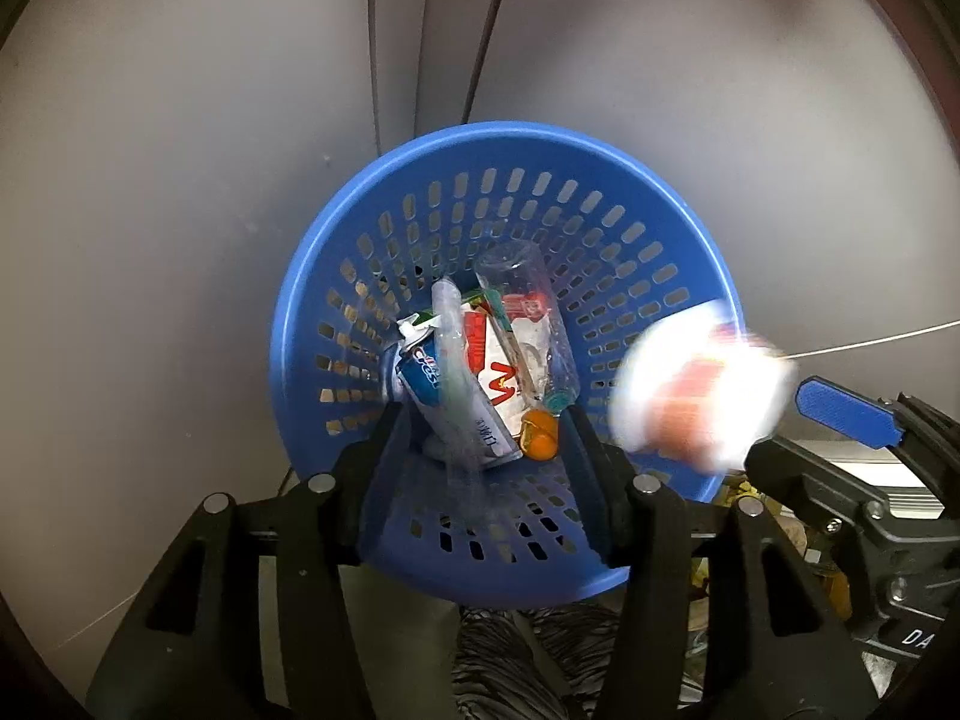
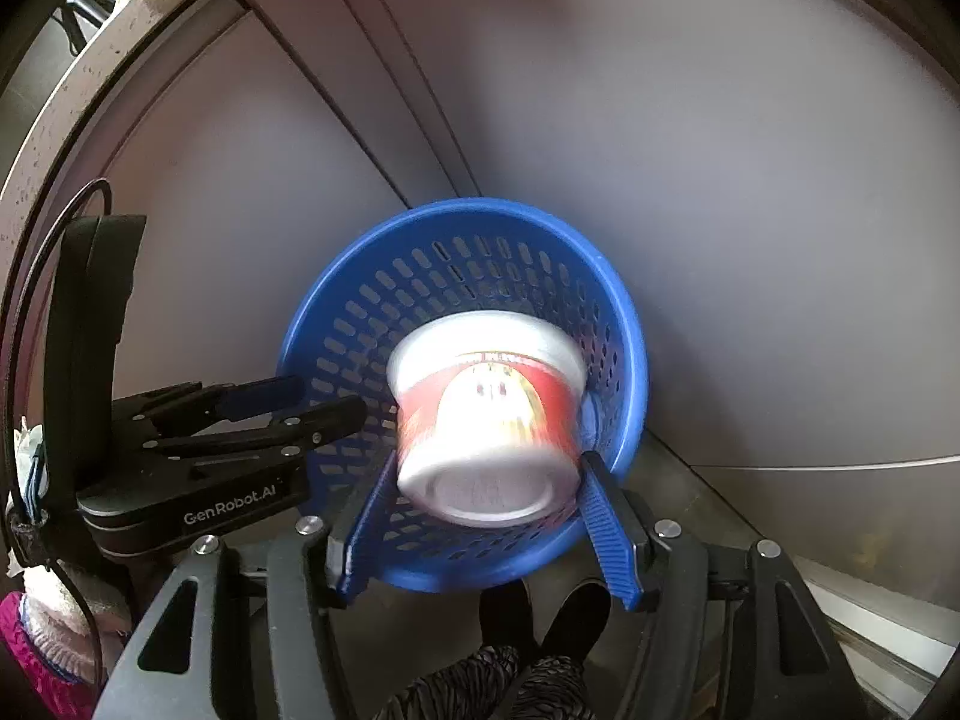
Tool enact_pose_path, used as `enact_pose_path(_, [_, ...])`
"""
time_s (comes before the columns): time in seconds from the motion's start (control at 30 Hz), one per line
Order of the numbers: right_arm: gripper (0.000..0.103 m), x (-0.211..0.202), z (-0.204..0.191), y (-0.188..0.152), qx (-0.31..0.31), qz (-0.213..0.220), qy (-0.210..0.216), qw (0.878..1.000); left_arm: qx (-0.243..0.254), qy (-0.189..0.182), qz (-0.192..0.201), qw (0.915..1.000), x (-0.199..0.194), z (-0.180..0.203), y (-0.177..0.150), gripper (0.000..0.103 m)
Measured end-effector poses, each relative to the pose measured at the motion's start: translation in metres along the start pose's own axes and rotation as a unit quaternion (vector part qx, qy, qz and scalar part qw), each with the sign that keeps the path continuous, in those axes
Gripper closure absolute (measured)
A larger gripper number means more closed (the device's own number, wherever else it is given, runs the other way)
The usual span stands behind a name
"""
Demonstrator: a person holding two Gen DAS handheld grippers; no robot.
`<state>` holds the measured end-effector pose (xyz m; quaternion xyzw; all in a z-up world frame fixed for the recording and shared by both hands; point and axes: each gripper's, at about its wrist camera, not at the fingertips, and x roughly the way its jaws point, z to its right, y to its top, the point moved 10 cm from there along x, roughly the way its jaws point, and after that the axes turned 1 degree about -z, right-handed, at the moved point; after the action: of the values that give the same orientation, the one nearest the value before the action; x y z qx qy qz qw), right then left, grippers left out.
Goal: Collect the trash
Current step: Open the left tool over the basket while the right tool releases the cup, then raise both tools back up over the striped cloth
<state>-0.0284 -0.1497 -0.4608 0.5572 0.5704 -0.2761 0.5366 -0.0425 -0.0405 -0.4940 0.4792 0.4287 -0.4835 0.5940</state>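
Over the blue perforated plastic basket point(image 2: 624, 360), we are dropping the white-and-red paper cup point(image 2: 489, 414), blurred between the right gripper's point(image 2: 480, 525) parted jaws. The left gripper point(image 1: 483, 438) hangs open and empty. Next, probably fetching more trash.

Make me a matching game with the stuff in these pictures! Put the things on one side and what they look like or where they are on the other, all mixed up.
Things:
1. basket
2. cup
3. toothpaste tube
4. bottle

Descriptions:
A. see-through, lying inside the basket
B. blue, full of little holes
C. red and white, blurry, up over the basket
D. blue and white with a white cap, lying inside the basket

Right pairs: 1-B, 2-C, 3-D, 4-A
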Motion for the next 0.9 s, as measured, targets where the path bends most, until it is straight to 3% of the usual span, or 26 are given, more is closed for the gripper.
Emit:
enact_pose_path(0.53, [0.036, -0.033, -0.002, 0.010, 0.006, 0.011, -0.002, 1.000, 0.000, 0.005, 0.012, 0.9999, -0.028, -0.006, 0.003, 0.050])
enact_pose_path(0.9, [0.035, -0.079, -0.014, 0.023, 0.002, 0.027, 0.000, 1.000, 0.005, 0.007, 0.034, 0.9994, -0.080, -0.002, 0.012, 0.050])
